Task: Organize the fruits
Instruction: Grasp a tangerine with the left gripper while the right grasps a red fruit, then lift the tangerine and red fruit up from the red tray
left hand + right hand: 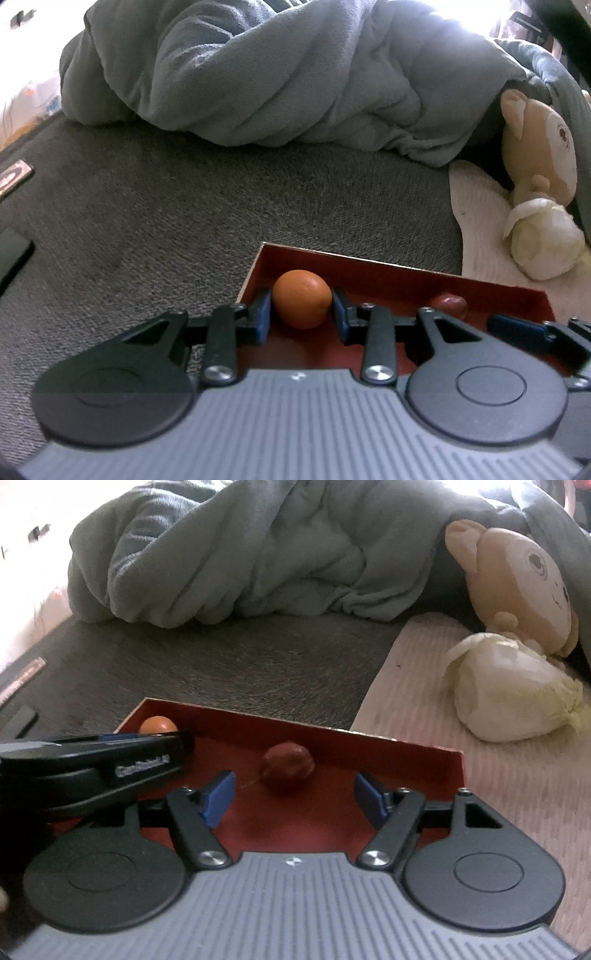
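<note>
A shallow red box (388,275) lies on the grey bed cover; it also shows in the right wrist view (369,749). An orange (301,298) sits in its far left corner, between the blue pads of my left gripper (303,312); the pads stand right at its sides with a slight gap on the right. A small dark red fruit (447,303) lies in the box to the right. In the right wrist view my right gripper (293,799) is open, just short of that red fruit (288,768). The orange (158,724) peeks out behind the left gripper's body.
A rumpled grey-blue blanket (277,74) lies behind the box. A plush monkey (517,579) and a pale cabbage (513,690) lie on a light mat (480,775) at the right. A dark phone (13,254) lies at the left edge.
</note>
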Demonstrator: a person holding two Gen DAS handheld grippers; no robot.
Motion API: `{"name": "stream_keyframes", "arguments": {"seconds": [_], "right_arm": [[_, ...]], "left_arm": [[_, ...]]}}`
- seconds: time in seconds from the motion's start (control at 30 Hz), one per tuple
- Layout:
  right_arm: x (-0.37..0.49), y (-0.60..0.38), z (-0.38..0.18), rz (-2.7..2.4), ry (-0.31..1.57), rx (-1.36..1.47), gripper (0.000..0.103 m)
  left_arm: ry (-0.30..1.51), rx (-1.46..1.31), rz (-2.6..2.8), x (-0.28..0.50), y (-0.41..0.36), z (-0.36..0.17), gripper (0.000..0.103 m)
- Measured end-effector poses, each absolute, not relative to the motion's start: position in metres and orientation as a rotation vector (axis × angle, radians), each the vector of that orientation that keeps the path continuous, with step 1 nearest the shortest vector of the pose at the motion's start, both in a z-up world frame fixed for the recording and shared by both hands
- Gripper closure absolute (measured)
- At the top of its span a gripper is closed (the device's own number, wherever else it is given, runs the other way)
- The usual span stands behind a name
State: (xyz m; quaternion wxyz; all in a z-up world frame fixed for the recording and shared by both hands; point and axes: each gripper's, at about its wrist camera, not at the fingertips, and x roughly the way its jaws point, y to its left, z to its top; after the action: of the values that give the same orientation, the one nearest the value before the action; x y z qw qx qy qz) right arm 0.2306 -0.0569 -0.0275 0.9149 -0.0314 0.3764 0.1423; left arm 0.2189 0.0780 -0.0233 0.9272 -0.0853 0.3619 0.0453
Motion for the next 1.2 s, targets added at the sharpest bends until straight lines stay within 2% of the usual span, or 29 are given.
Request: {"name": "stream_keyframes", "arguments": {"seconds": [0.27, 0.43, 0.5, 0.87, 1.2], "right_arm": [[0.237, -0.042, -0.035, 0.322, 0.767, -0.149, 0.049], [0.241, -0.047, -0.035, 0.335, 0.770, -0.155, 0.050], [0.240, -0.050, -0.033, 0.334, 0.773, -0.160, 0.058], [0.216, -0.082, -0.018, 0.328, 0.821, -0.188, 0.059], [0.151, -0.105, 0.007, 0.426, 0.908, -0.262, 0.059]], "left_arm": [[0.745, -0.179, 0.085, 0.220, 0.078, -0.024, 0.065], [0.743, -0.175, 0.082, 0.220, 0.079, -0.024, 0.065], [0.742, -0.171, 0.084, 0.220, 0.078, -0.024, 0.065], [0.744, -0.169, 0.098, 0.212, 0.070, -0.026, 0.065], [0.743, -0.170, 0.100, 0.169, 0.058, -0.021, 0.065]]}}
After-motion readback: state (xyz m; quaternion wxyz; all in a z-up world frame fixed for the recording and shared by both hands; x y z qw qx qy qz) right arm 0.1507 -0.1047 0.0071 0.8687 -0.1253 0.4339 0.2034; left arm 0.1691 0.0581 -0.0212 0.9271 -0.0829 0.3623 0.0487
